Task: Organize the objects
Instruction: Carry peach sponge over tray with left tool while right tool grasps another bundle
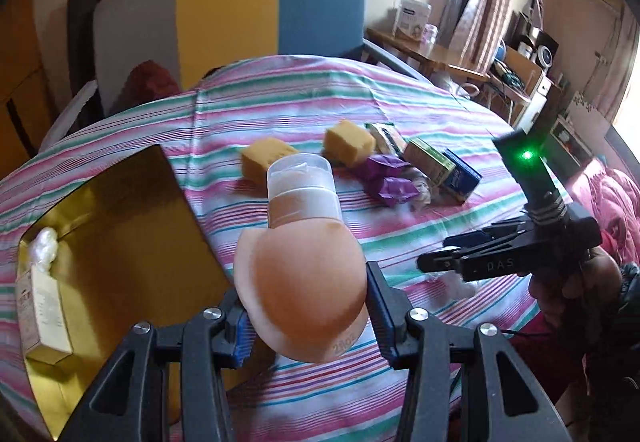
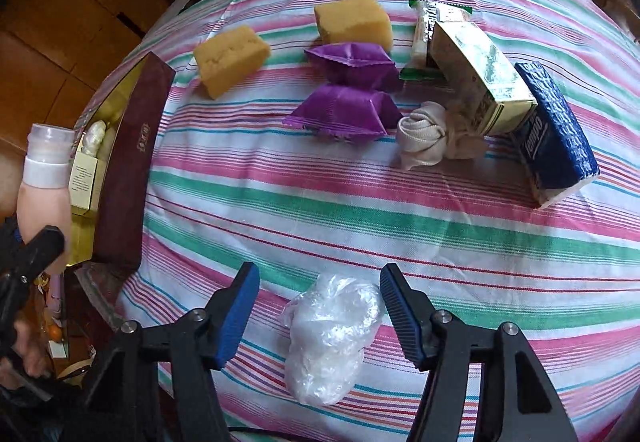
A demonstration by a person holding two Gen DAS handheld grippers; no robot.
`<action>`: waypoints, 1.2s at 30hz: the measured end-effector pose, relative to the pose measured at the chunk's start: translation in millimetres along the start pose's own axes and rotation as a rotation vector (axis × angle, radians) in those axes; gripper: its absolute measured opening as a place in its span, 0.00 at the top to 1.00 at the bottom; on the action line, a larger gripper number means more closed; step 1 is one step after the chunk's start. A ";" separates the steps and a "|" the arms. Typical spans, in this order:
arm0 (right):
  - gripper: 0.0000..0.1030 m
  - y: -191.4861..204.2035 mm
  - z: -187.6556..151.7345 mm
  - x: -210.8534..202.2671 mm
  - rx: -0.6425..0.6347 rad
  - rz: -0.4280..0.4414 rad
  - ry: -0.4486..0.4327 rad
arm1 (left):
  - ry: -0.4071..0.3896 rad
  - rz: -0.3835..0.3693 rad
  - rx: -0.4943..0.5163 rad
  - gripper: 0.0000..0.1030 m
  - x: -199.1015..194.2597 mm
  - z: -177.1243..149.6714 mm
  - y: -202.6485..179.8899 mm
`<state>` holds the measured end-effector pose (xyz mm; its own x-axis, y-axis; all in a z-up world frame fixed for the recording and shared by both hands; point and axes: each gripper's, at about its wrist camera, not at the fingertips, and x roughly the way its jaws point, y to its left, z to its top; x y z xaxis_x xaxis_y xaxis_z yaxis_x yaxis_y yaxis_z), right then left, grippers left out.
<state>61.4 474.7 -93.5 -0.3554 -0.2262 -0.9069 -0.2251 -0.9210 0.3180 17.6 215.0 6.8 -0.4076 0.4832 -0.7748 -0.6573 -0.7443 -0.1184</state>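
My left gripper (image 1: 308, 310) is shut on a peach squeeze tube (image 1: 300, 282) with a clear cap, held above the table beside the gold-lined box (image 1: 120, 242). The tube also shows in the right wrist view (image 2: 44, 186). My right gripper (image 2: 320, 306) is open, its jaws either side of a crumpled clear plastic bag (image 2: 332, 338) lying on the striped cloth. The right gripper shows in the left wrist view (image 1: 444, 262), low over the cloth.
The box (image 2: 124, 170) holds a cream carton (image 1: 44, 310) and a white wad (image 1: 46, 248). On the striped tablecloth (image 2: 360, 210) lie two yellow sponges (image 2: 230, 58), purple packets (image 2: 344, 94), a rolled cloth (image 2: 424, 138), a green-gold carton (image 2: 480, 78), a blue tissue pack (image 2: 556, 134) and a snack wrapper (image 2: 428, 30). A chair (image 1: 224, 22) stands behind the table.
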 end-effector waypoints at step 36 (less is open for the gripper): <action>0.23 -3.4 -5.1 -11.3 0.078 -0.069 -0.049 | 0.094 0.359 -0.339 0.49 -34.3 -114.8 194.5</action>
<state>70.9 478.7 -85.8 -0.3800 -0.1455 -0.9135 -0.3200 -0.9059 0.2773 -23.4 0.7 -61.0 -0.5011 0.1370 -0.8544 -0.2367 -0.9714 -0.0170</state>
